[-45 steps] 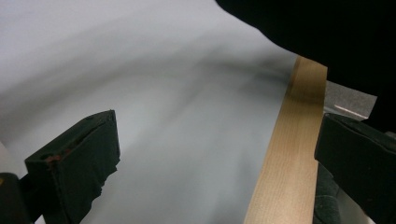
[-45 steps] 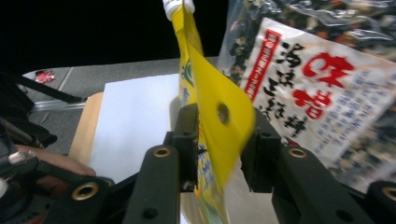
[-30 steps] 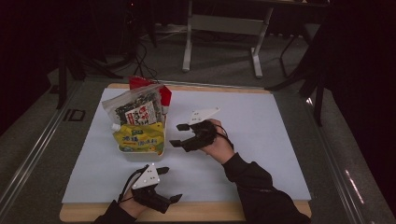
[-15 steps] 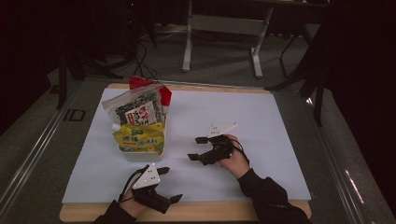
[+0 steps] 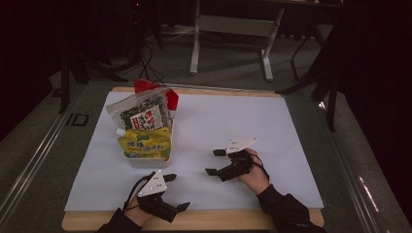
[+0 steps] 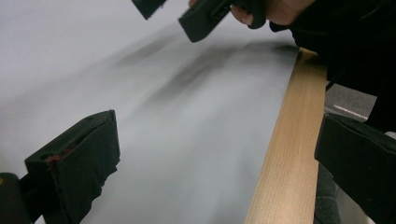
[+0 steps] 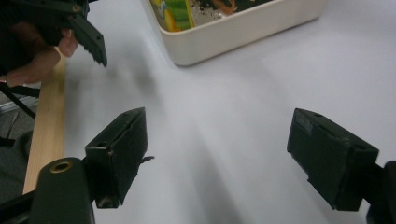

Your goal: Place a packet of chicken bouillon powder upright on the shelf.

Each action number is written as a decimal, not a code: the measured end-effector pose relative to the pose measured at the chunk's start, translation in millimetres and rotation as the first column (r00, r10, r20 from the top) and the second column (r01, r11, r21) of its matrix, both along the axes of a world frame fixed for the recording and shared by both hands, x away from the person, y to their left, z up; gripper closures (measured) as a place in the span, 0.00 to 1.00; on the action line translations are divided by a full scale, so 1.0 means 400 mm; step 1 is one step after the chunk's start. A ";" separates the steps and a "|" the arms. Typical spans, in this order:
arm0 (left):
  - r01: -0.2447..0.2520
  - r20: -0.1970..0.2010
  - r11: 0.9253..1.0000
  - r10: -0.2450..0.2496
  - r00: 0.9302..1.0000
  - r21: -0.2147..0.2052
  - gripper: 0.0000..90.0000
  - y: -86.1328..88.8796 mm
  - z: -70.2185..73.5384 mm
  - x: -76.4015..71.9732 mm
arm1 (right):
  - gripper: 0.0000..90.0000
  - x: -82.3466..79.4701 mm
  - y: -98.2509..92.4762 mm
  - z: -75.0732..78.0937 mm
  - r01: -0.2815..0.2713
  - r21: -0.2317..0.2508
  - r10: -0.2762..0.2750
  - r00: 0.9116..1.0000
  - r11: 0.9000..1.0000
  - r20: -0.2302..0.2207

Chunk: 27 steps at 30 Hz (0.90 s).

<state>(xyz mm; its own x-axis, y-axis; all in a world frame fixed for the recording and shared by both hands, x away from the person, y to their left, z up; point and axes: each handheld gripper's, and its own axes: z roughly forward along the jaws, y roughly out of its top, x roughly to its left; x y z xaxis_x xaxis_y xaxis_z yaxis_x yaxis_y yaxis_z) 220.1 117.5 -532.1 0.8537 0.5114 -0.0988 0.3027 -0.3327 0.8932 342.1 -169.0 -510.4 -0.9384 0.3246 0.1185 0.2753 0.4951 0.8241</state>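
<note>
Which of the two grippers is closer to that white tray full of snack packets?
Left. The left gripper sits just below the white tray, near the table's front edge. The right gripper is off to the tray's right, farther away across bare white mat. Both are open and empty.

Wooden table, white sheet, white tub

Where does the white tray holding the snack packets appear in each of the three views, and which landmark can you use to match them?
High view: the white tray sits left of centre on the white sheet, ahead of the left gripper.
Left gripper view: not in it.
Right gripper view: top centre, its wall above the open jaws.
Shared landmark: the table's wooden front edge.
</note>
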 end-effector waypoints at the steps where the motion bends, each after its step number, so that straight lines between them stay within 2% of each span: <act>1: 0.000 0.001 1.000 0.000 1.000 -0.001 0.01 0.000 0.000 0.000 | 0.22 -0.003 -0.006 -0.001 -0.001 -0.001 0.001 1.000 1.000 0.000; 11: 0.004 0.003 1.000 -0.004 1.000 -0.003 0.01 -0.001 0.002 -0.002 | 0.20 -0.028 -0.059 -0.020 0.023 0.001 -0.023 1.000 1.000 -0.011; 20: 0.005 0.005 1.000 -0.005 1.000 -0.004 0.01 0.000 0.001 0.000 | 0.20 -0.059 -0.107 -0.019 0.047 -0.005 -0.047 0.999 0.999 0.018; 27: 0.008 0.004 1.000 -0.008 1.000 -0.007 0.01 -0.001 0.001 -0.001 | 0.19 -0.073 -0.145 -0.019 0.078 0.037 -0.078 0.997 0.996 0.007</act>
<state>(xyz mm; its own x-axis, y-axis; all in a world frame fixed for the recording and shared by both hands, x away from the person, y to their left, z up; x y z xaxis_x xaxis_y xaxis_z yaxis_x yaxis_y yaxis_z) 219.8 116.9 -531.7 0.8582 0.5037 -0.0991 0.2966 -0.3290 0.8965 313.1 -227.0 -518.0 -0.9115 0.3923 0.1235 0.3045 0.4416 0.8439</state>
